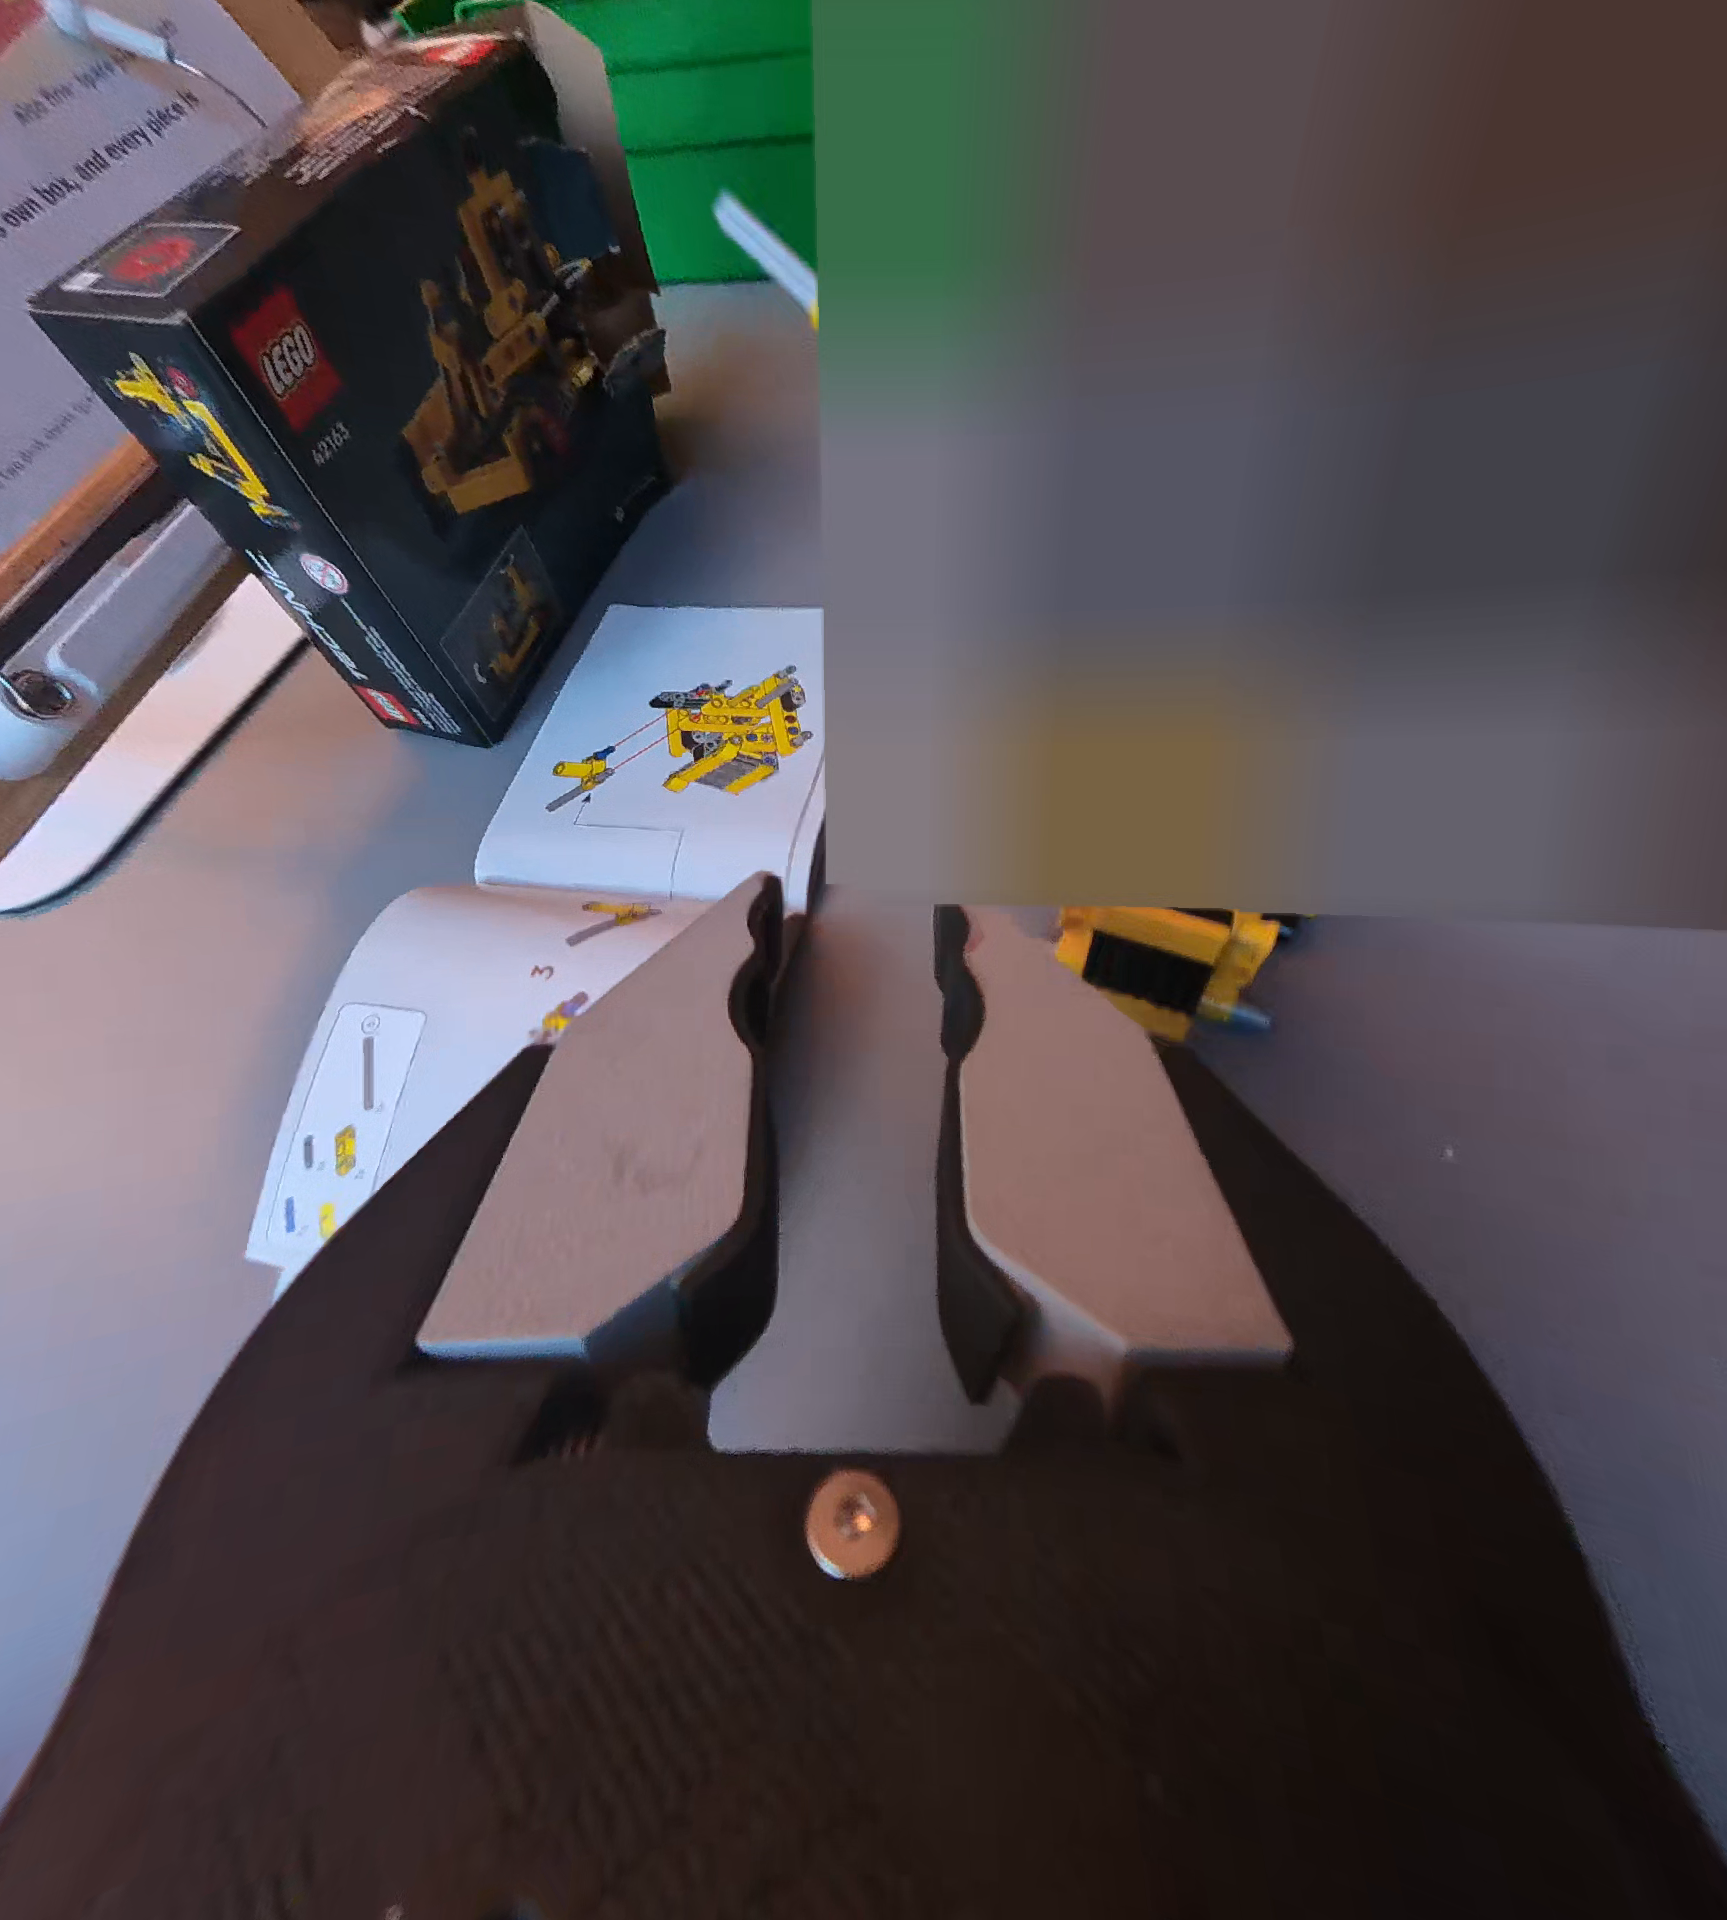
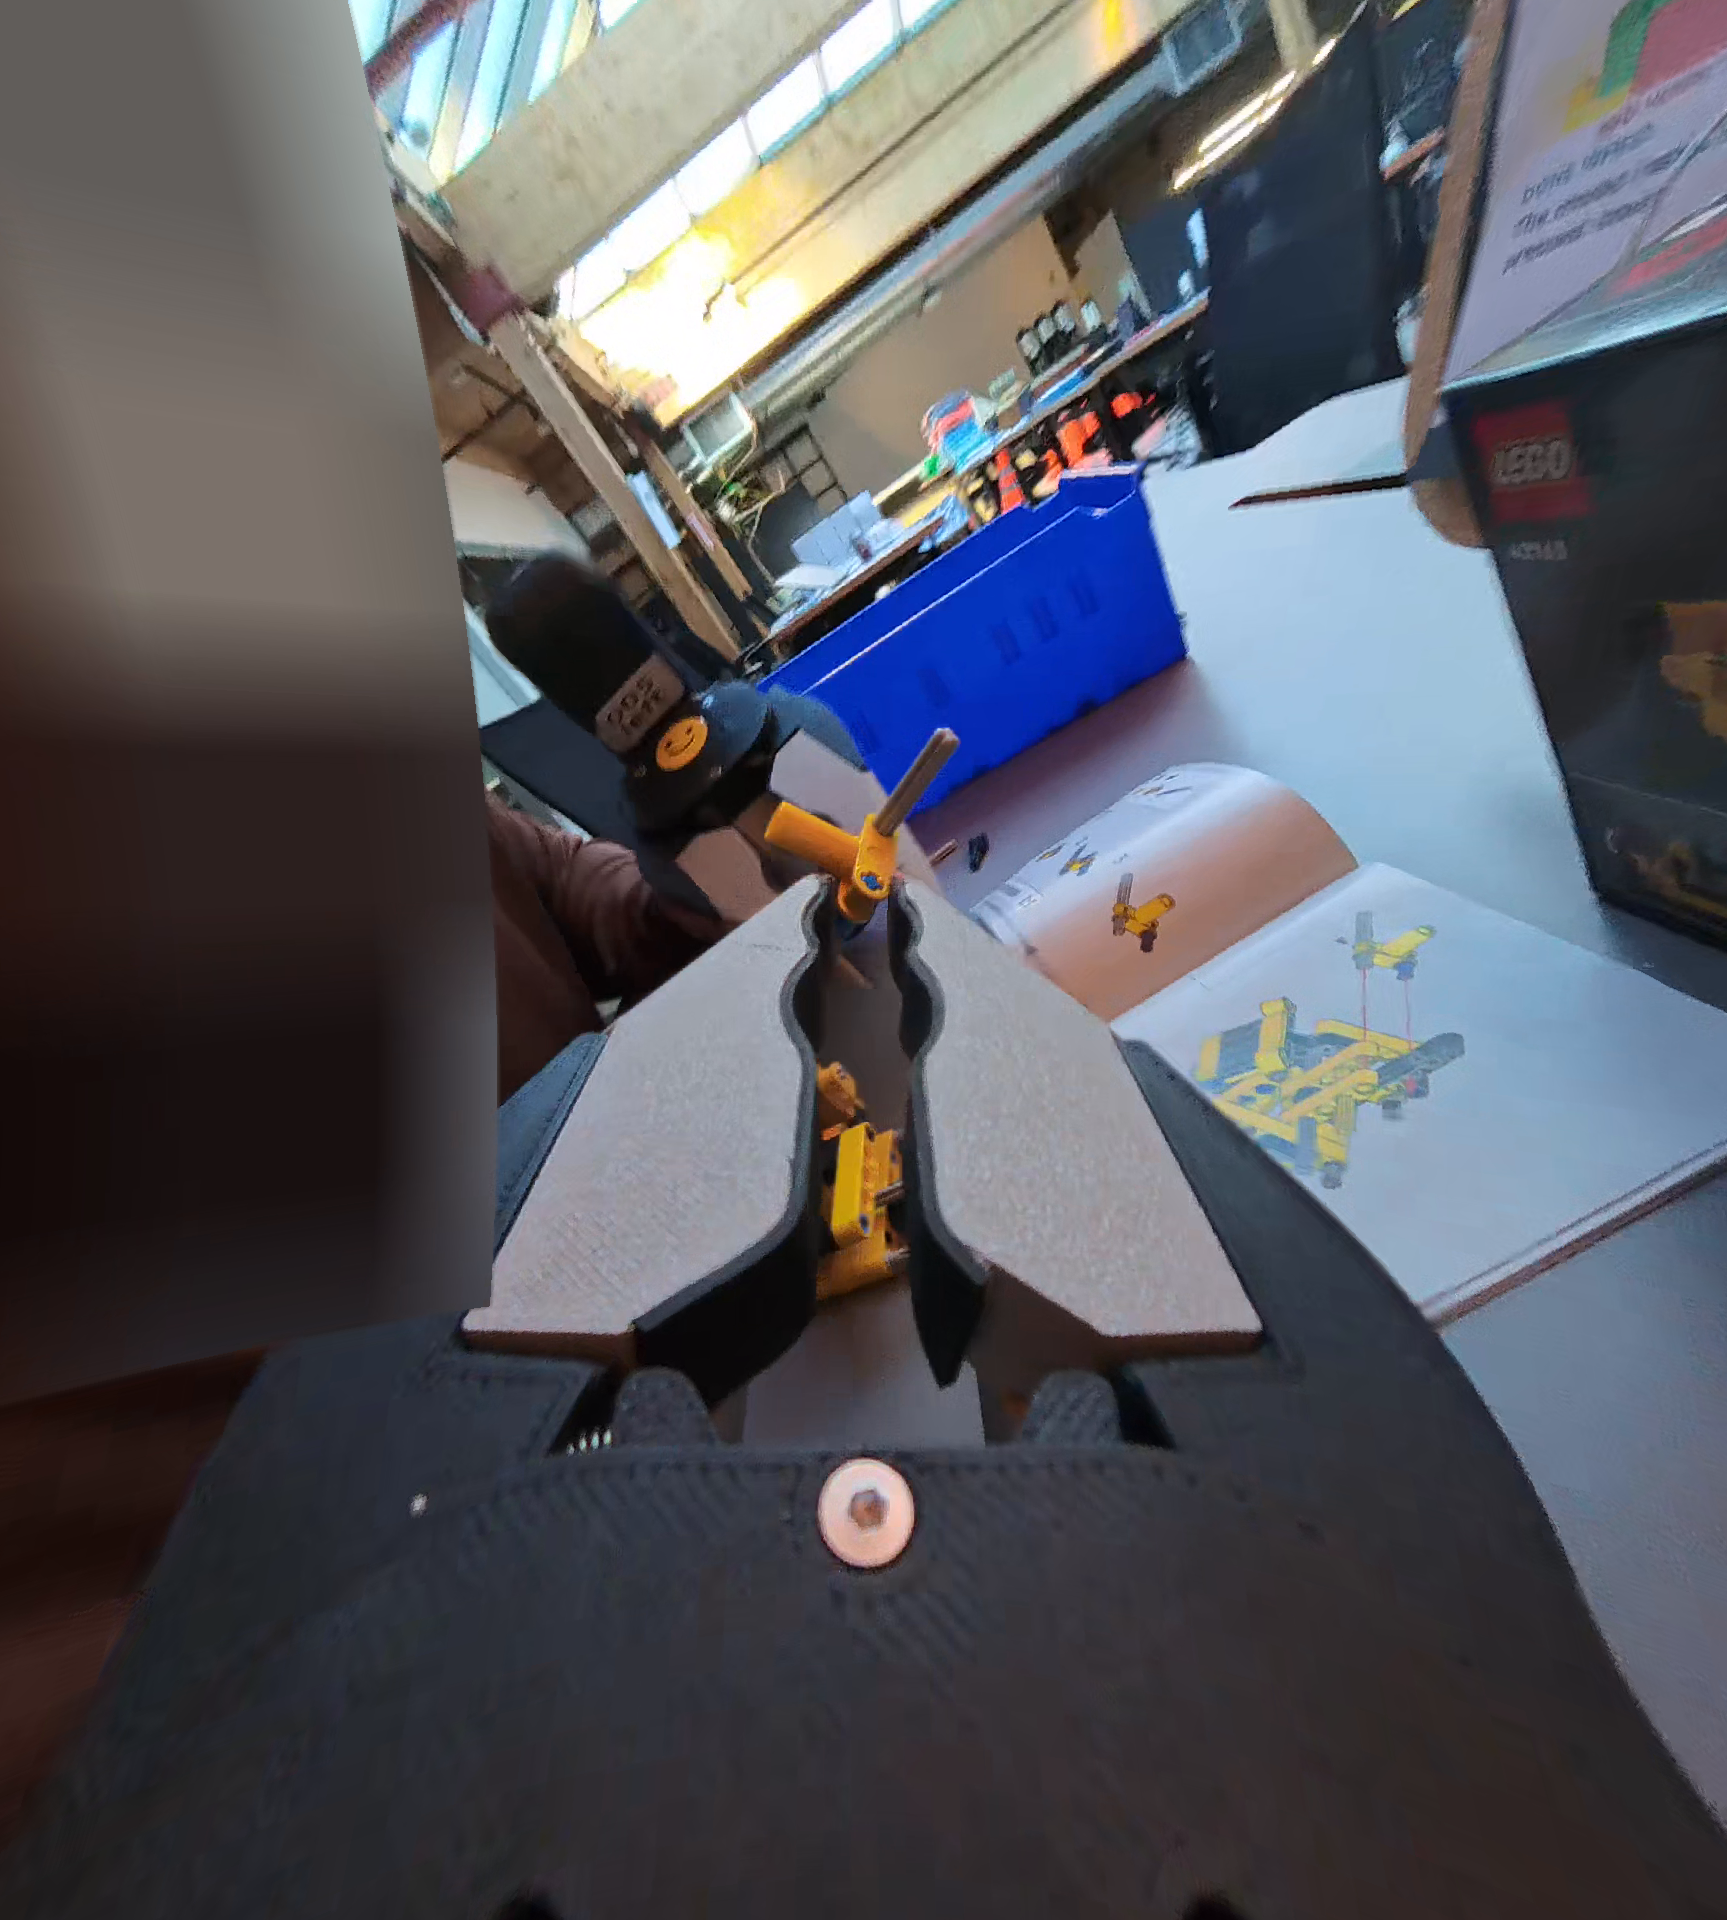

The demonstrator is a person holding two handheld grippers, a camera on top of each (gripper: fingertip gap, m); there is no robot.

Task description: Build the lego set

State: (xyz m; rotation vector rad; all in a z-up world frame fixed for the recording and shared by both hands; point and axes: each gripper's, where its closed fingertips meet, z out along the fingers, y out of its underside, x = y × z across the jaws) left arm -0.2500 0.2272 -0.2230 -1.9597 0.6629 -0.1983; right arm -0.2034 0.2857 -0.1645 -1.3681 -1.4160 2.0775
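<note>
while the right gripper (image 2: pixel 859 904) pinches a small yellow connector piece (image 2: pixel 843 847) with a grey pin at its fingertips, the left gripper (image 1: pixel 857 935) hangs open and empty over the grey table (image 1: pixel 1565 1143). the yellow model (image 1: pixel 1165 966) sits just beyond it, beside the open instruction booklet (image 1: pixel 651 790) and black box (image 1: pixel 391 416).

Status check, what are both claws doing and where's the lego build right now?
Left claw open, empty. Right claw shut on small yellow piece with grey rod. Yellow model on table below. Open booklet alongside, nothing blocking.
</note>
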